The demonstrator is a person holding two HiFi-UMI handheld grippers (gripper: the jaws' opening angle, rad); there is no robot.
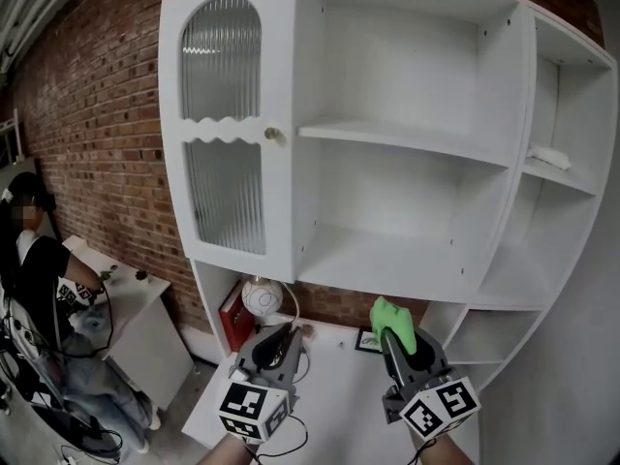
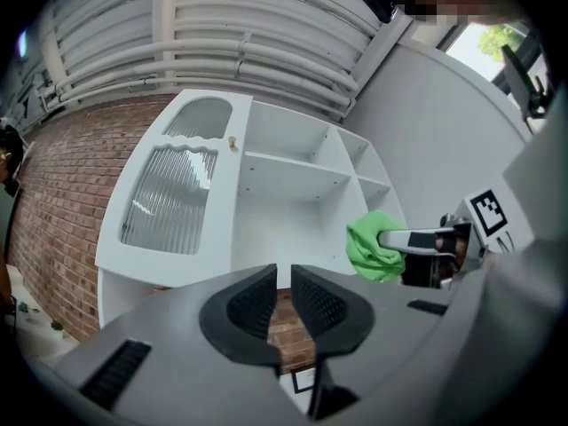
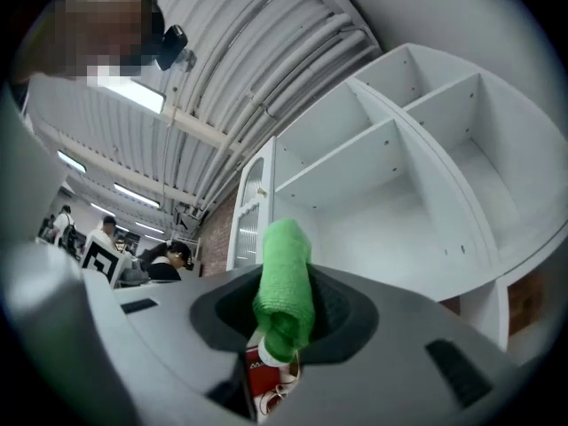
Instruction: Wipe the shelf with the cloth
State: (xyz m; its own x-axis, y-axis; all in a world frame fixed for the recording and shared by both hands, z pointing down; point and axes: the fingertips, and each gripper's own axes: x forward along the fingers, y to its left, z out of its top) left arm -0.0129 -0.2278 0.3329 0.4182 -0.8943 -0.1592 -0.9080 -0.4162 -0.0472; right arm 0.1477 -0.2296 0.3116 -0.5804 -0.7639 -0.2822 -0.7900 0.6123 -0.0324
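nearest, in the right gripper view, the right gripper (image 3: pixel 284 318) is clamped on the green cloth (image 3: pixel 284 269). the rolled cloth stands upright between the two dark fingers (image 3: pixel 344 313). its upper end sticks up past their tips and its folded lower end bulges out below the pinch. in the head view the cloth (image 1: pixel 390 316) shows as a green tuft at the front of the right gripper (image 1: pixel 396 338), held in the air below the shelving and touching no board.

the left gripper (image 2: pixel 284 295) holds nothing. its fingers (image 2: pixel 250 304) are drawn nearly together, with only a thin slit between them. in the head view the left gripper (image 1: pixel 284 341) sits low, beside the right one but apart from it, over a white tabletop (image 1: pixel 329 381).

on that tabletop, just past the grippers, a white ball (image 1: pixel 262 298) rests with a red box (image 1: pixel 232 320) beside it toward the wall. a small framed card (image 1: pixel 368 340) lies near the cloth's side.

above and beyond stands the white shelf unit (image 1: pixel 407 143). its lower board (image 1: pixel 387 264) is the one nearest above the cloth. a door with ribbed glass (image 1: pixel 225 124) and a small knob (image 1: pixel 272 135) covers the unit's left side. a small white object (image 1: pixel 549 156) lies on a shelf in the curved right-hand section.

behind the unit is a red brick wall (image 1: pixel 97 134). at the far left a person in a dark top (image 1: pixel 39 279) is by a white desk (image 1: pixel 136 294).
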